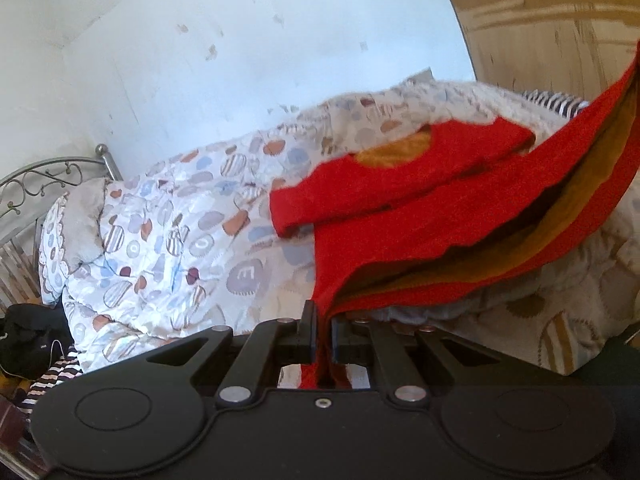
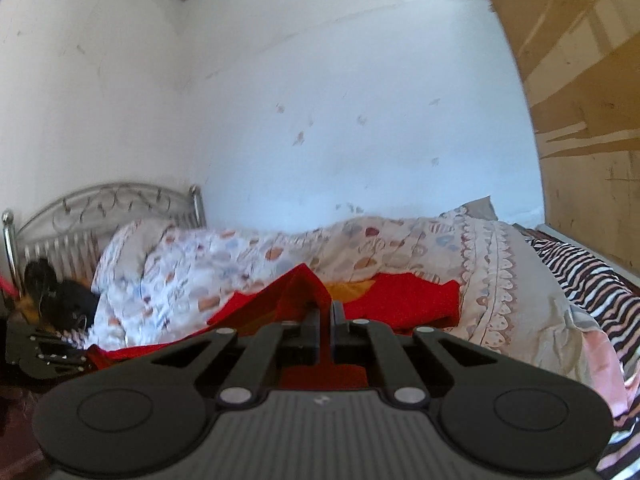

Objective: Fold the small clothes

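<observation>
A small red garment with a mustard-orange lining is stretched above the bed. In the left wrist view its hem runs from my left gripper up to the right edge, and one sleeve hangs to the left. My left gripper is shut on the red cloth, which passes between its black fingers. In the right wrist view the red garment lies over the quilt, with a peak of cloth rising at my right gripper. That gripper is shut on this red fold. The other gripper shows at the left edge.
A patterned quilt covers the bed, bunched along the white wall. A metal headboard stands at the left, with a black object below it. A striped blanket lies at the right, next to a wooden wardrobe.
</observation>
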A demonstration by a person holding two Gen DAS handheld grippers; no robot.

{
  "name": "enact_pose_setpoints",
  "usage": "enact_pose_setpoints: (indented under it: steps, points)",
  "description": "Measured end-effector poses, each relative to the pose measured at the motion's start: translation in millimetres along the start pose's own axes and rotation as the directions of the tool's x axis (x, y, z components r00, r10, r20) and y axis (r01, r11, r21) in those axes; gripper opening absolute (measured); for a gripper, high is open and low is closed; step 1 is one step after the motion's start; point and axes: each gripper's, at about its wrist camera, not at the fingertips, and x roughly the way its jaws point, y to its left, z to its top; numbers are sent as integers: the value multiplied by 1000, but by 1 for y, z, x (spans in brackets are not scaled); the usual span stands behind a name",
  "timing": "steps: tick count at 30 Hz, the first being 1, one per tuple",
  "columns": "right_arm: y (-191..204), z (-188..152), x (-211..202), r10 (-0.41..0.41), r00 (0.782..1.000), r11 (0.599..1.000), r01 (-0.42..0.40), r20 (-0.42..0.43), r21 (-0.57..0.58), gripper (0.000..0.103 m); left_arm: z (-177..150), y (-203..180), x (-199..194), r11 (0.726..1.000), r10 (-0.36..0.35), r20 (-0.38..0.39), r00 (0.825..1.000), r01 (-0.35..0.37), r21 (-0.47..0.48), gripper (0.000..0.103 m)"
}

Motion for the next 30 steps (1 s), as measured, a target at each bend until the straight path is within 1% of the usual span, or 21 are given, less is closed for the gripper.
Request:
enact_pose_setpoints:
  steps: [3, 9, 17, 21, 27, 30]
  points:
    - [-2, 0, -9, -17, 999, 999, 16, 32, 28, 4, 5, 2, -13, 1000, -2, 40, 999, 2, -3, 5]
    - [-1, 3, -26, -21, 996, 998, 15, 89, 60, 4, 13, 3, -38, 1000, 9, 103, 995, -8, -8, 5]
    - [6, 2, -58, -22, 990, 997, 11, 141, 77, 4, 9, 2, -77, 1000, 1, 158, 987, 0, -9, 5]
    - [12, -1, -84, -29, 986, 995, 13, 165, 99, 4, 7, 2, -103, 1000, -4, 194, 981, 5, -8, 5]
    - [23, -3, -128, -47, 979, 989, 18, 197, 145, 4, 6, 11, -149, 999, -23, 229, 973, 30, -27, 5]
    - [23, -3, -131, -54, 982, 988, 26, 179, 151, 4, 7, 11, -153, 999, -40, 212, 976, 47, -27, 5]
